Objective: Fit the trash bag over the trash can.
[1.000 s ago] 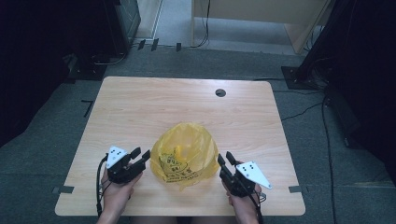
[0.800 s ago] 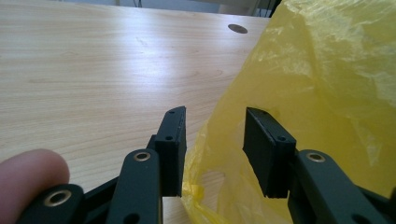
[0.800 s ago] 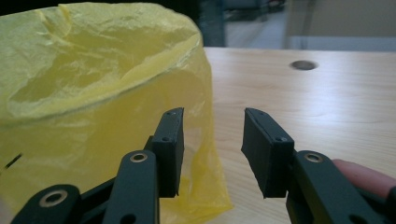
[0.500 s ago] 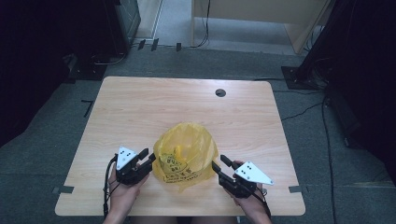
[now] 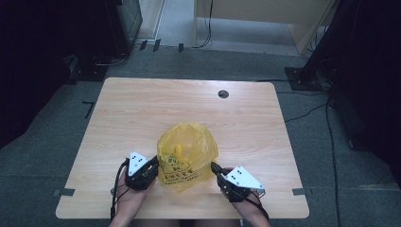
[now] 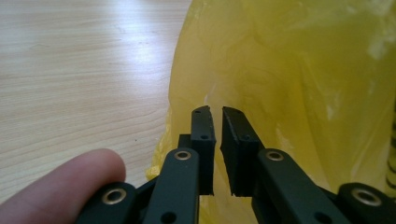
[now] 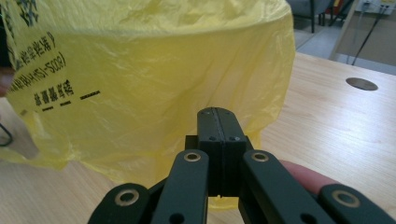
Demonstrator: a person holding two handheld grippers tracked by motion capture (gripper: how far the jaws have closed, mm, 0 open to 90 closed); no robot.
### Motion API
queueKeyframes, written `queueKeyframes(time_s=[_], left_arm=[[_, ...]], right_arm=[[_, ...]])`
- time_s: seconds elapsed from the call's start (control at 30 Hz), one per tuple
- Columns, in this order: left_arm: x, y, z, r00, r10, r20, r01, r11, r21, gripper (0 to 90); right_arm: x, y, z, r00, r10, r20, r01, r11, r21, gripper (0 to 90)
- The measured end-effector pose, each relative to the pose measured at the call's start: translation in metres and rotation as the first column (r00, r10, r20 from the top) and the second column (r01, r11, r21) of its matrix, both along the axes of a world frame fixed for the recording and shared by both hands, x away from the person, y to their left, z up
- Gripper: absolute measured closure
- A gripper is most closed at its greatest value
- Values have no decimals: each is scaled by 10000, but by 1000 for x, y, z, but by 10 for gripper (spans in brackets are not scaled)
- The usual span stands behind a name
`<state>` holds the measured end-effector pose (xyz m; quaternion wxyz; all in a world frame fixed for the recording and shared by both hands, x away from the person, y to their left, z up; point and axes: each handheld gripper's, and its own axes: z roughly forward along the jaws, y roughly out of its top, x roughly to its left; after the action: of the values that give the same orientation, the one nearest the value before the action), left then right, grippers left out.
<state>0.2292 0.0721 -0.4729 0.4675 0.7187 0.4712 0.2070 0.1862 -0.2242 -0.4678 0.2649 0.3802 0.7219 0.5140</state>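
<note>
A crumpled yellow plastic bag (image 5: 187, 151) with dark print stands near the table's front edge, between my two grippers. My left gripper (image 5: 153, 163) is at the bag's left side. In the left gripper view its jaws (image 6: 218, 112) have just been closing and a thin slit remains between the pads, with the bag (image 6: 303, 93) close behind them and no film seen in the slit. My right gripper (image 5: 215, 166) touches the bag's lower right edge. Its jaws (image 7: 217, 112) have just closed pad to pad in front of the bag (image 7: 140, 93). Whether any film is caught there is hidden.
The wooden table (image 5: 142, 109) has a round cable hole (image 5: 223, 93) at the back right, seen also as the hole (image 7: 362, 84) past the bag. Dark equipment, stands and cables lie on the floor beyond the far edge. A fingertip (image 6: 60, 186) rests beside the left jaws.
My left gripper has moved right, up against the bag's side. The jaws of both grippers have closed from partly open; the right hand has barely shifted.
</note>
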Motion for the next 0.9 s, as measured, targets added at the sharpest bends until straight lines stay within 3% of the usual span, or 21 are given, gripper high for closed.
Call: queueKeyframes(time_s=[0.1,0.27,0.5,0.57,0.63,0.67,0.77,0.8,0.9], left_arm=[[0,-2,-6,9999,-12,-106,13,9999,124,864],[0,-7,-16,9993,152,-351,-138,9990,414,900],[4,-11,-30,9961,76,-879,-21,9981,620,871],[7,-8,-33,9942,173,-1060,-106,9980,630,846],[8,-1,-34,9934,199,-1130,-136,9983,561,795],[9,0,-33,9930,190,-1166,-131,9986,509,725],[11,13,-29,9921,165,-1242,-134,9996,256,540],[13,18,-27,9918,276,-1244,-242,9993,287,489],[15,31,-22,9904,69,-1379,-96,9998,-191,364]], right_arm=[[2,3,-5,9999,-49,-133,46,9997,-237,900],[6,11,-20,9970,-160,-759,111,9979,-641,900],[11,27,-37,9885,-139,-1509,-56,9917,-1283,900],[12,27,-39,9865,-188,-1626,-16,9922,-1245,900],[13,23,-39,9860,-163,-1658,-15,9943,-1069,900],[12,19,-39,9858,-78,-1675,-76,9958,-908,900],[12,6,-39,9858,315,-1649,-421,9972,-614,745],[12,2,-38,9865,375,-1593,-471,9973,-569,715],[14,-18,-34,9883,297,-1495,-324,9994,-156,659]])
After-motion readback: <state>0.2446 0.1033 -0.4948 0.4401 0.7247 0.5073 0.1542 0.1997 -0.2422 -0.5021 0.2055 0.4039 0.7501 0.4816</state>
